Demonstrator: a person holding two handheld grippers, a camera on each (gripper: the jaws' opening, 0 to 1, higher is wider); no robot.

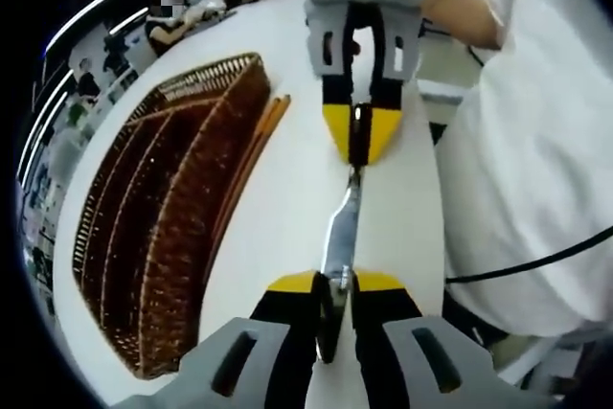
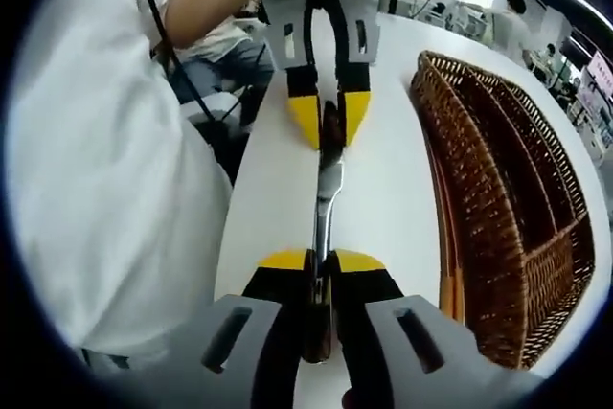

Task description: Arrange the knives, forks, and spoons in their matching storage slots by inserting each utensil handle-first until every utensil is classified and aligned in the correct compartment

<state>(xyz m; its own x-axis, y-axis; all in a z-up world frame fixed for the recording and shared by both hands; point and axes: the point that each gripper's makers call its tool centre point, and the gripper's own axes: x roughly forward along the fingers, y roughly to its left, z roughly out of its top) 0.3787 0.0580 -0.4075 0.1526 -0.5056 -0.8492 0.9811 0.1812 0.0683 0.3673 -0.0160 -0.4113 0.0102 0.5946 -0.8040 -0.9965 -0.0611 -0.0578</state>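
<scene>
Basket [image 1: 163, 227] dark reddish-brown wicker, woven pattern. Table [image 1: 287, 208] plain white. Utensil [image 1: 341, 227] shiny silver metal. Both grippers, left [image 1: 335, 283] and right [image 2: 321, 261]: yellow tips, black jaws, grey bodies. Person's shirt [image 2: 105, 189] white, black cable [image 1: 536, 263] across it.

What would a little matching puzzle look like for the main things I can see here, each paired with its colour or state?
Things:
1. wicker basket
2. metal utensil
3. table
4. left hand-held gripper

States:
A. white, bare surface
B. brown, woven, with long slots
C. shut on one end of the utensil
D. shiny, held at both ends above the table

Pairs: 1-B, 2-D, 3-A, 4-C. The right hand-held gripper grips the other end.
</scene>
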